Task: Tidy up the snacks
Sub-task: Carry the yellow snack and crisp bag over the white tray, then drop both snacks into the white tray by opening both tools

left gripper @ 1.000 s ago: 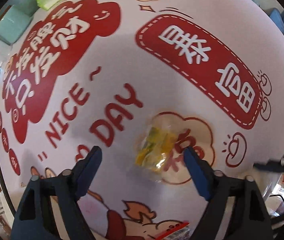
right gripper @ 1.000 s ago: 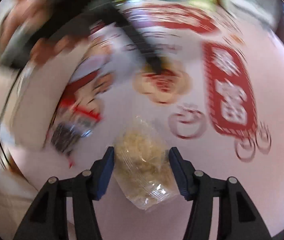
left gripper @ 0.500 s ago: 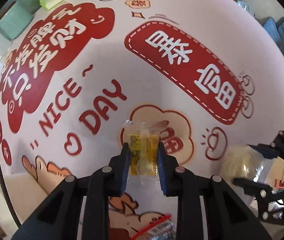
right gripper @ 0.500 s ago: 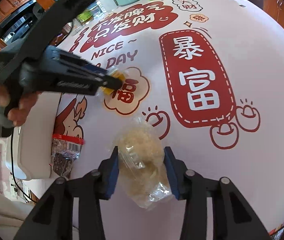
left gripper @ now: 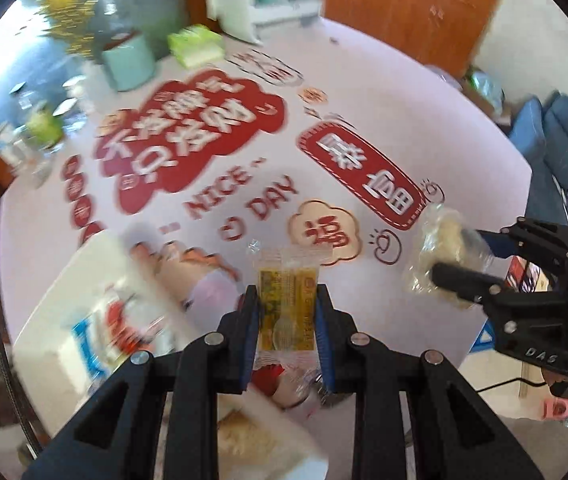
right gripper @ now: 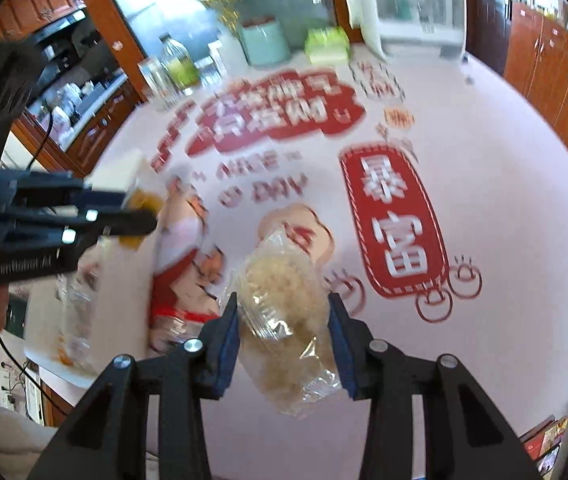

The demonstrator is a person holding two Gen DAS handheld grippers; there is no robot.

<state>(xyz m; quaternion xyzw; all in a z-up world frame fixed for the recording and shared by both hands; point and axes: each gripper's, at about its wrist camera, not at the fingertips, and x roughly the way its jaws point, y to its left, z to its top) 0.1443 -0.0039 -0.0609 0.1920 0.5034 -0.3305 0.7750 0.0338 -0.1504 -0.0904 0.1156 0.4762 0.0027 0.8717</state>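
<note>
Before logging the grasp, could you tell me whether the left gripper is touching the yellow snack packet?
Touching: the left wrist view shows the left gripper with both pads pressed against the yellow snack packet.

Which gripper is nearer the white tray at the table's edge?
Left. The left gripper, shut on the yellow snack packet, is beside the white tray. The right gripper, shut on the pale snack bag, is over open tablecloth farther away.
</note>
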